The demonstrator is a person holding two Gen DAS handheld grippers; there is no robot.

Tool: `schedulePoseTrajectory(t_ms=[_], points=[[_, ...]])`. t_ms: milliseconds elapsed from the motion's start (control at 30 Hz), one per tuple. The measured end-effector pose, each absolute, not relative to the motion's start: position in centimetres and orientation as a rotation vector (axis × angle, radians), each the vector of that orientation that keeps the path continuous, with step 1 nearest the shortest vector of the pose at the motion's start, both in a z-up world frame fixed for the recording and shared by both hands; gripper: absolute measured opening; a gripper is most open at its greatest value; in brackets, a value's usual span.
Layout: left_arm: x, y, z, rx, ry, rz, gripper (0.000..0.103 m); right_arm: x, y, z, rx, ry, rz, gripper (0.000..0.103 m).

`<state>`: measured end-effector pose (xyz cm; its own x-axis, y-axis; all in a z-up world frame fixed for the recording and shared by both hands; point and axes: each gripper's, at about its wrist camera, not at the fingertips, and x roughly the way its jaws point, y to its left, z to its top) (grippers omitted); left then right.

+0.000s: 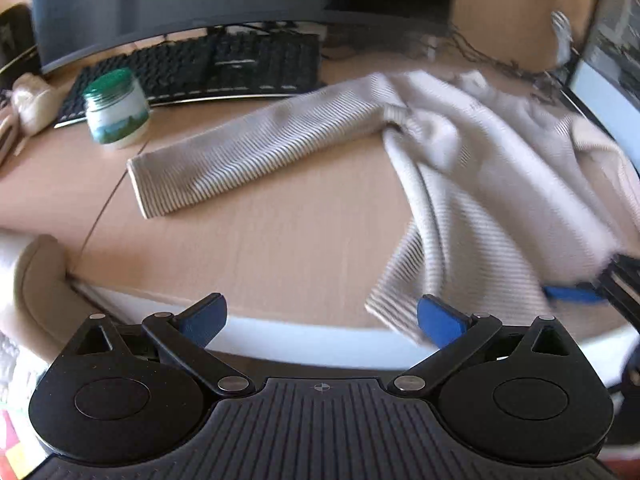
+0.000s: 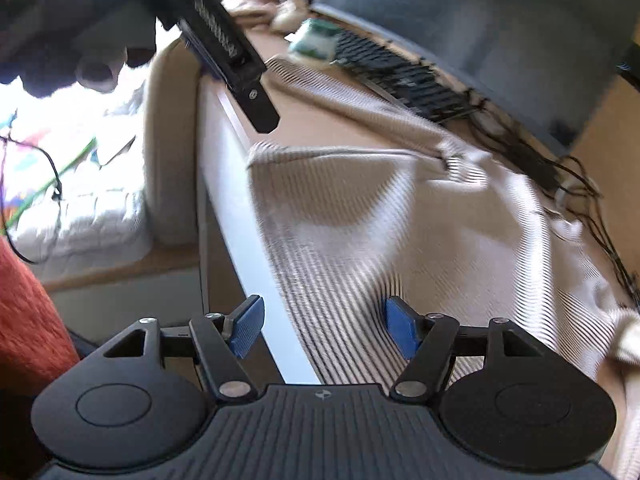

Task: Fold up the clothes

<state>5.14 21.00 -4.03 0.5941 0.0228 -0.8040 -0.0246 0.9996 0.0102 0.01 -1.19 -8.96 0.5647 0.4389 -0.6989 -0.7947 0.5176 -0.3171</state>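
Nearest the left wrist camera, the left tongs (image 1: 322, 322) stand wide apart with nothing between their blue pads, hovering at the near edge of the worktop (image 1: 256, 248); the right pad sits just beside the hem of the striped sweater (image 1: 480, 184). Going left to right across that view, a crumpled pale cloth (image 1: 34, 100) lies at the far left, then a green-lidded jar (image 1: 116, 110) stands upright just in front of a black keyboard (image 1: 204, 68), with a dark monitor (image 1: 168, 12) behind. One sleeve (image 1: 240, 152) of the sweater stretches flat toward the left, its cuff near the jar but apart from it, while the body lies rumpled on the right half of the worktop, blurred. At the far right edge, part of the right tongs (image 1: 576, 292) shows against the fabric. In the right wrist view, the right tongs (image 2: 324, 328) are also spread open, gripping nothing; the left pad hangs off the worktop's white edge (image 2: 248, 248) and the right pad lies over the sweater's striped hem (image 2: 360, 248). A tangle of black cables (image 2: 532, 160) runs along the far right.
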Motion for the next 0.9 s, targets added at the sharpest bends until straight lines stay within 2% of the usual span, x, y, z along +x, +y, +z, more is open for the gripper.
schedulePoseTrajectory(t_ms=[67,100,167,367,700,767,833,900], points=[[4.6,20.5,-4.1,0.034,0.933,-0.002,0.103,-0.4,-0.8,-9.1,-0.743,0.543,0.777,0.041],[4.4,20.0,-4.1,0.063,0.923,-0.032,0.103,0.0,-1.2,-8.2,-0.708,0.536,0.761,0.021],[4.3,19.1,-4.0,0.116,0.907,-0.086,0.103,0.8,-2.2,-6.2,-0.610,0.530,0.727,0.011],[5.8,14.6,-4.9,0.312,0.850,-0.204,0.103,4.2,-5.4,-0.5,-0.354,0.536,0.630,0.010],[7.8,9.6,-4.3,0.440,0.773,-0.491,0.103,5.1,-6.8,-0.5,-0.248,0.561,0.545,0.011],[8.1,9.6,-5.2,0.503,0.766,-0.394,0.103,4.6,-7.5,-0.2,-0.212,0.579,0.581,0.018],[8.9,11.0,-5.3,0.480,0.760,-0.267,0.103,4.0,-8.1,-0.2,-0.230,0.577,0.563,0.047],[9.6,13.3,-4.0,0.372,0.752,-0.166,0.103,3.5,-9.1,-0.8,-0.266,0.589,0.526,0.052]])
